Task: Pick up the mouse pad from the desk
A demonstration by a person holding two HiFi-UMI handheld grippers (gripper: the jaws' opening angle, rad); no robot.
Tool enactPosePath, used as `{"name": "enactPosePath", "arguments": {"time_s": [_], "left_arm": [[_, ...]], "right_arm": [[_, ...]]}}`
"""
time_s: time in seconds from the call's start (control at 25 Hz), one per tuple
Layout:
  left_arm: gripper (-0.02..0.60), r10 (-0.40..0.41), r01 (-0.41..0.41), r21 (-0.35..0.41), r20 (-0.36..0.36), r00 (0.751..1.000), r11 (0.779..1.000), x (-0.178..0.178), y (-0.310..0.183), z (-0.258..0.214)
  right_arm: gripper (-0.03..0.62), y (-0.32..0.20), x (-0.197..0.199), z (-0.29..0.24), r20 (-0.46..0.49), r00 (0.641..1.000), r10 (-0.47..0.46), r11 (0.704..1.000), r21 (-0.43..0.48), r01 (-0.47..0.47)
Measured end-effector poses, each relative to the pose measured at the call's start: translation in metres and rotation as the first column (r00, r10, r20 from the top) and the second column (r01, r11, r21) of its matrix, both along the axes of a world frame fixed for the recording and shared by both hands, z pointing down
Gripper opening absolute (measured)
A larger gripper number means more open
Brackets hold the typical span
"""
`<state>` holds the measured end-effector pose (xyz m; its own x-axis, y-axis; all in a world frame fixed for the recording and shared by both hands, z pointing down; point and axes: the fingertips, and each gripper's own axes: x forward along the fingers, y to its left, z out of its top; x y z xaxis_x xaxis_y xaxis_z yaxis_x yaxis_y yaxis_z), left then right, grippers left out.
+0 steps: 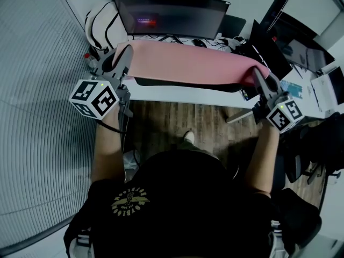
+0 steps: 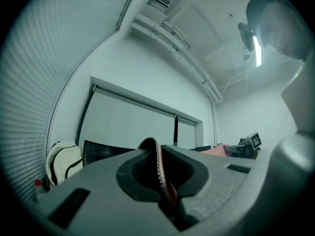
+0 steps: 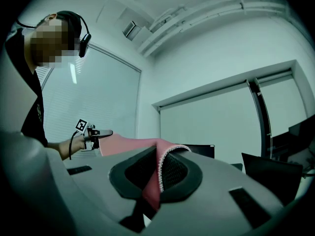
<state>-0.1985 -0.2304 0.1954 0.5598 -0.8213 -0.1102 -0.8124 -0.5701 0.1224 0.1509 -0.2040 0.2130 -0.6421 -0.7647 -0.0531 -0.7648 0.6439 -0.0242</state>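
A long pink mouse pad (image 1: pixel 188 63) hangs stretched above the white desk (image 1: pixel 183 94), held at both ends. My left gripper (image 1: pixel 122 58) is shut on its left corner, and the pad's stitched edge (image 2: pixel 160 168) stands pinched between the jaws in the left gripper view. My right gripper (image 1: pixel 259 75) is shut on the right corner; the pink cloth (image 3: pixel 156 178) folds between the jaws there. The pad sags a little in the middle, its dark underside showing along the near edge. In the right gripper view the pad runs away to the left gripper (image 3: pixel 98 133).
A dark monitor (image 1: pixel 171 14) stands behind the pad, with cables and small items at its foot. A white backpack (image 1: pixel 102 23) sits at the back left. Laptops (image 1: pixel 269 47) and a keyboard (image 1: pixel 294 88) lie at the right. Wooden floor (image 1: pixel 177 122) shows below the desk edge.
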Motion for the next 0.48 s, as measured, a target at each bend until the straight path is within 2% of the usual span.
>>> {"name": "enactPosePath", "arguments": {"time_s": [0.48], "left_arm": [[0.022, 0.026, -0.026, -0.009, -0.004, 1.0, 1.0, 0.013, -0.005, 0.003]], "right_arm": [[0.018, 0.003, 0.012, 0.004, -0.004, 1.0, 0.024, 1.0, -0.017, -0.025]]}}
